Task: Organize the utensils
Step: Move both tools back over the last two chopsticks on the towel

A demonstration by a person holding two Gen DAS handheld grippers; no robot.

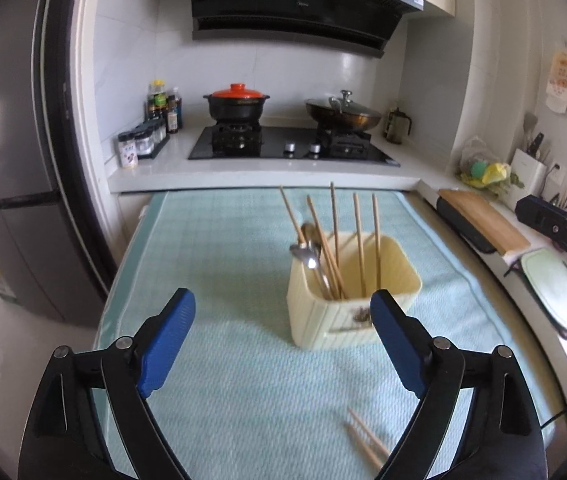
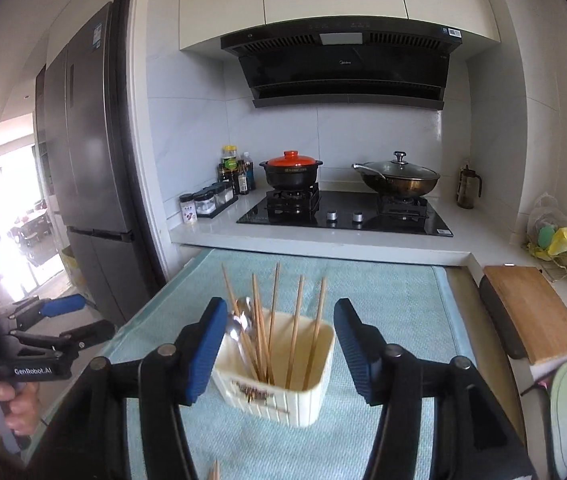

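Observation:
A cream ribbed utensil holder [image 1: 335, 316] [image 2: 283, 396] stands on the light blue towel [image 1: 219, 264]. It holds several wooden chopsticks [image 1: 357, 236] [image 2: 295, 320] and metal spoons [image 1: 307, 254] [image 2: 239, 322], all upright or leaning. Two loose chopsticks [image 1: 367, 440] lie on the towel in front of the holder; their tips show in the right wrist view [image 2: 215, 470]. My left gripper [image 1: 281, 312] is open and empty, just short of the holder. My right gripper [image 2: 279, 320] is open and empty, above and in front of the holder. The left gripper also shows at the left of the right wrist view [image 2: 79, 314].
Behind the towel is a white counter with a black hob [image 1: 291, 146], a black pot with an orange lid [image 1: 237, 104] and a lidded wok [image 1: 343, 114]. Spice jars [image 1: 141, 142] stand left. A wooden cutting board [image 2: 531, 312] lies right. A grey fridge [image 2: 83, 168] stands left.

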